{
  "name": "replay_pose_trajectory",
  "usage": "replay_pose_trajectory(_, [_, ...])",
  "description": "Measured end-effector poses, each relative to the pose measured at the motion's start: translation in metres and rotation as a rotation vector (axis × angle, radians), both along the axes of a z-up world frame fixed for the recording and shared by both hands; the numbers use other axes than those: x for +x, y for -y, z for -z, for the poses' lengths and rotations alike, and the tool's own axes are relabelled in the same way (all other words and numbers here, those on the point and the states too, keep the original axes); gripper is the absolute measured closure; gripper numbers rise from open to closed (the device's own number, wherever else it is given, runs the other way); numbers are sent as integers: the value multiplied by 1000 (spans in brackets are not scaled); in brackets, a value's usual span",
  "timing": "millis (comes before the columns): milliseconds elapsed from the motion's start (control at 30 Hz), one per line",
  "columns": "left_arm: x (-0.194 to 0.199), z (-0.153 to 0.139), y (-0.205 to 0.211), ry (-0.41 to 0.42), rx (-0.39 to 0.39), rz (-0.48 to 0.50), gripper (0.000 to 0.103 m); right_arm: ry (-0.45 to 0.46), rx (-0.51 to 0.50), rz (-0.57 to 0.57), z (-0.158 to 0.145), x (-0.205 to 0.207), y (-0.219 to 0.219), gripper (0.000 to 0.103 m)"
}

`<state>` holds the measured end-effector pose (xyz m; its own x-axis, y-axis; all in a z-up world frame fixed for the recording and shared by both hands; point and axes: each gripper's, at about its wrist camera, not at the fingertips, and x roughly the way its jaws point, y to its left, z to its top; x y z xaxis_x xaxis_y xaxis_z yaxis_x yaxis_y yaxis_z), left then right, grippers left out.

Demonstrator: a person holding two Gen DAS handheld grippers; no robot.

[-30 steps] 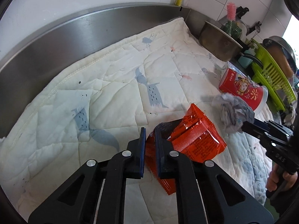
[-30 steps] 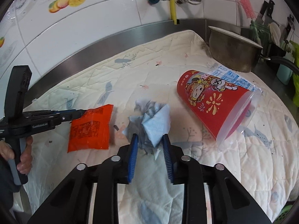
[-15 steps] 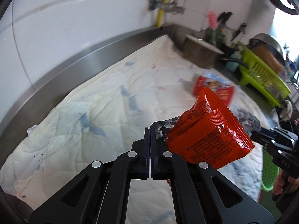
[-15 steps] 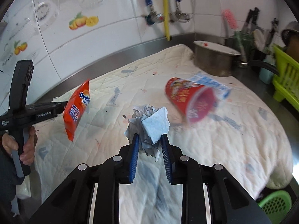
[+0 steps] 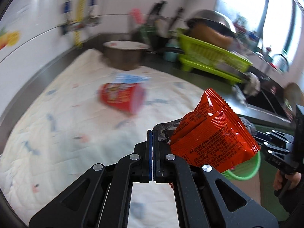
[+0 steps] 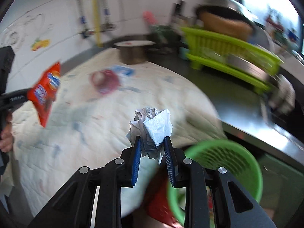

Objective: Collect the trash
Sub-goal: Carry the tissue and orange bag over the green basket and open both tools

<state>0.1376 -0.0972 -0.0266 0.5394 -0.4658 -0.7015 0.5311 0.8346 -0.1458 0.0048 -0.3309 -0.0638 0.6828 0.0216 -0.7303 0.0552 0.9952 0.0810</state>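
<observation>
green basket [image 6: 237,163] past quilt [image 6: 95,133] edge

White tiled wall [image 5: 38,38] is standing at 10 o'clock; daylight is streaming through a window [image 5: 256,9] at 1 o'clock; a quilted cloth [image 5: 57,133] is covering the steel table [image 6: 256,117].

A steel bench [image 5: 266,114] runs along a tiled wall and is mostly covered by a cream quilted cloth [image 5: 66,133] with faint blue prints. On the cloth lies a red cup [image 5: 121,99] on its side. Just behind the cup lies a blue-and-white wrapper [image 5: 131,78], blurred. Farther behind the cup, at the cloth's far edge, stands a metal pot [image 5: 125,57]. To the right of the pot, on bare steel, stands a lime-green dish rack [image 5: 209,58].
</observation>
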Motion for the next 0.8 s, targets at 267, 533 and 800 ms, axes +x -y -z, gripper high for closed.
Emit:
replay_pose_trajectory(267, [-35, 7, 105, -25, -3, 212, 103, -83, -34, 204, 23, -39, 77, 60])
replay_pose_trajectory(533, [-63, 22, 185, -58, 34, 346, 103, -59, -13, 309, 19, -77, 106, 43])
replay_pose_trajectory(800, [-73, 41, 241, -106, 66, 406, 103, 16, -8, 379, -8, -118, 120, 31])
